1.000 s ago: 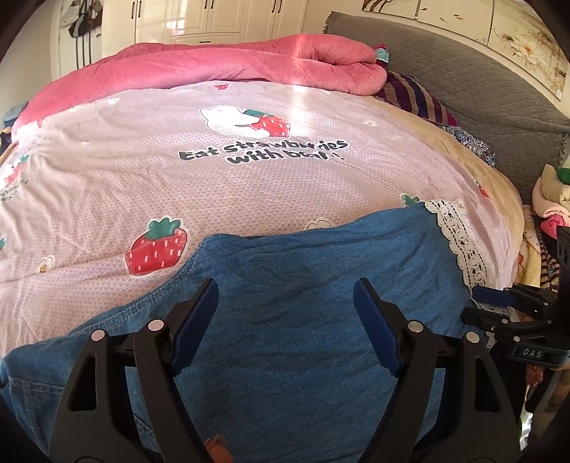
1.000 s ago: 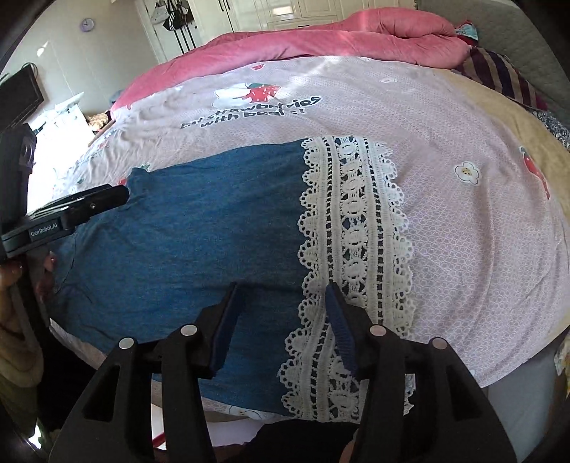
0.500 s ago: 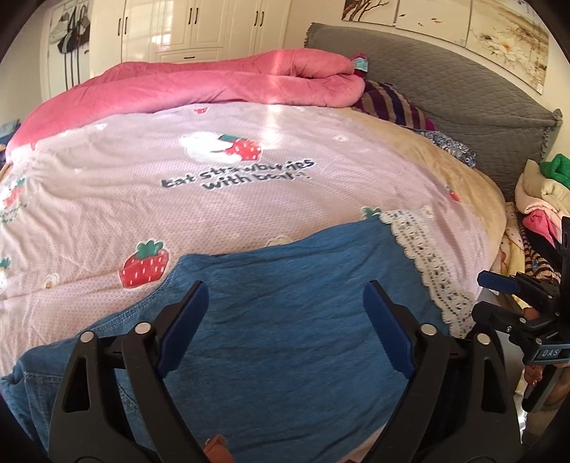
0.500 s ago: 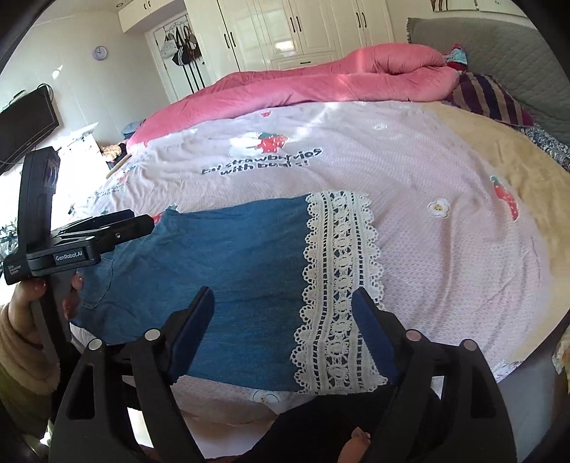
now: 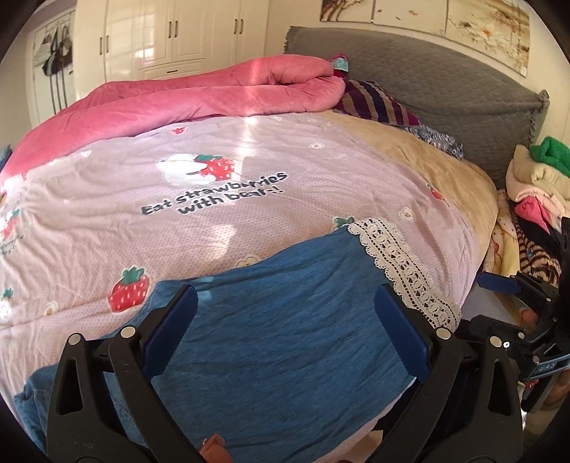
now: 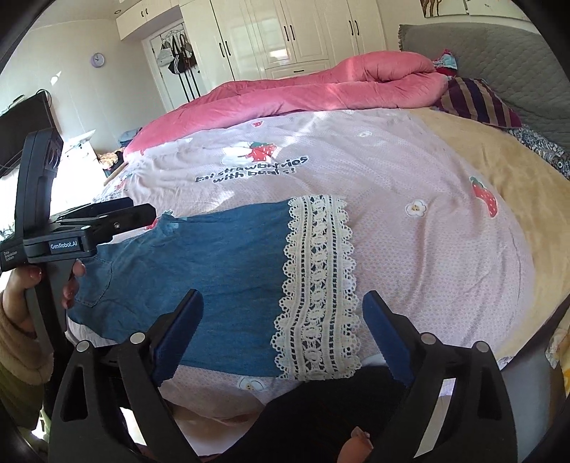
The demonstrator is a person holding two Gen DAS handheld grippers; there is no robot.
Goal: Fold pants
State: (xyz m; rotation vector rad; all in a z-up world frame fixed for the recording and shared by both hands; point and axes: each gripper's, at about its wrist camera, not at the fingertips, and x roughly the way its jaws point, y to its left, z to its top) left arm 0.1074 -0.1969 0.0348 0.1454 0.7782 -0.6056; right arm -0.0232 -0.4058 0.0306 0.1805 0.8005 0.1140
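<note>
Blue denim pants with a white lace hem lie flat on the pink strawberry-print bedspread. Left gripper and right gripper hover, jaws apart and empty; grasp matching edges squarely, then fold evenly.

A home bedroom: a bed with headboard, strawberry-print quilt, white wardrobes.

Left black two-finger tool with blue pads: jaws spread wide, empty, held level; its grip seen from the right wrist view clasped in the person's left hand. Right black two-finger tool with blue pads: jaws likewise spread wide, empty.
</note>
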